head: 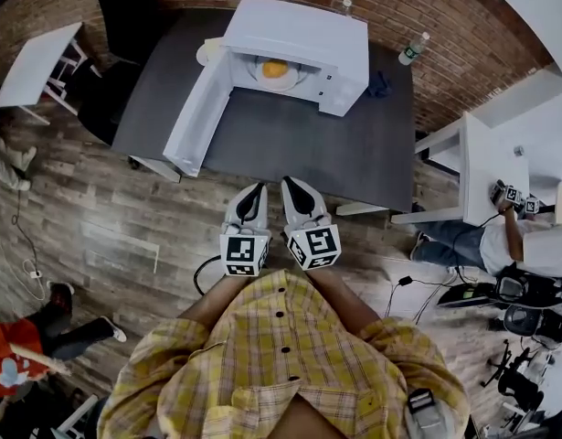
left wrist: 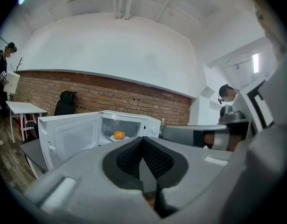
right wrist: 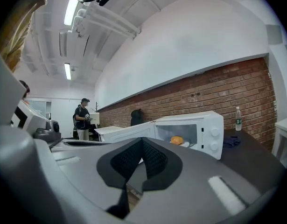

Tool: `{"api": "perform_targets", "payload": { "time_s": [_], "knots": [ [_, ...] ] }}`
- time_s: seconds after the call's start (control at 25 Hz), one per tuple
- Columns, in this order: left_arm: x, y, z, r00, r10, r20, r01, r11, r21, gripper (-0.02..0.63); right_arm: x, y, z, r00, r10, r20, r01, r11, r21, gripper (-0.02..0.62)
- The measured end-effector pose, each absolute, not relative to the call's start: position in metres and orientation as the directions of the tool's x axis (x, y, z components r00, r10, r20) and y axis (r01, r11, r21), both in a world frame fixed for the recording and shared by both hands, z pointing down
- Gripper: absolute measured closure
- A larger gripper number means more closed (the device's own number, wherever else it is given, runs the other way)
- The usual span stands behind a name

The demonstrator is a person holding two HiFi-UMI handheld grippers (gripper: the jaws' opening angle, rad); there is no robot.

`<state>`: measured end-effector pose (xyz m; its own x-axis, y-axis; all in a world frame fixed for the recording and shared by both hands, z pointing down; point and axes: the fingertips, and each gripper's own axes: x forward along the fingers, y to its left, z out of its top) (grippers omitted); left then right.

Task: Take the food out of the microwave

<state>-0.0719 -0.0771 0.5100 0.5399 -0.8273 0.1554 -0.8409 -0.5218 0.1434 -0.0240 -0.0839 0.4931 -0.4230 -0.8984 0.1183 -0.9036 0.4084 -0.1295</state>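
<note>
Dark table, far edge: microwave, door swung open leftward. Inside cavity: white plate carrying orange food. Far right corner: bottle. Off near edge: left gripper, right gripper, both clenched, holding nothing.

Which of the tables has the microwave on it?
The dark table in the middle holds the open microwave. The white table at left and the white table at right hold no microwave.
</note>
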Motion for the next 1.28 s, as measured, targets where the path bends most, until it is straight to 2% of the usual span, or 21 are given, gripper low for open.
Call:
{"api": "perform_targets", "payload": {
  "time_s": [0.52,1.28],
  "knots": [
    [-0.087,-0.104,0.519,0.567,-0.808,0.159,-0.821,-0.541,0.182,0.607,-0.049,-0.109,0.497,-0.405,-0.903,0.144,-0.911,0.386,-0.142,0.594],
    [-0.072,-0.156,0.52,0.551,-0.818,0.165,-0.834,-0.535,0.133,0.607,-0.017,-0.157,0.503,-0.398,-0.91,0.118,-0.911,0.377,-0.165,0.594]
  ]
}}
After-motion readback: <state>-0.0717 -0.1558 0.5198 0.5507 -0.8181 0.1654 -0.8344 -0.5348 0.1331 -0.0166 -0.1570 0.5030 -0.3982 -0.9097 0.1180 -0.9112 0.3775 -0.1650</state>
